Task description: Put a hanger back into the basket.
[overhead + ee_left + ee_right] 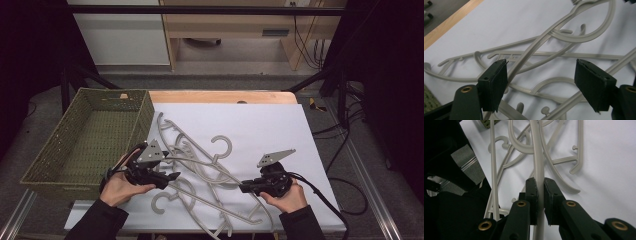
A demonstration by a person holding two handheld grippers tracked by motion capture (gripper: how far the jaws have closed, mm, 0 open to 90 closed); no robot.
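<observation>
Right gripper [540,192] clamps one hanger's arm [537,157], pinning it against the tangle. Left gripper [541,85] hangs open astride another hanger [534,47], ready to lift it toward the basket [60,145].

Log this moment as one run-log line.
right gripper: shut on hanger | left gripper: open, straddling another hanger arm | basket: empty

Black fingers [550,200], brass screws, dark sleeves [97,222]
</observation>
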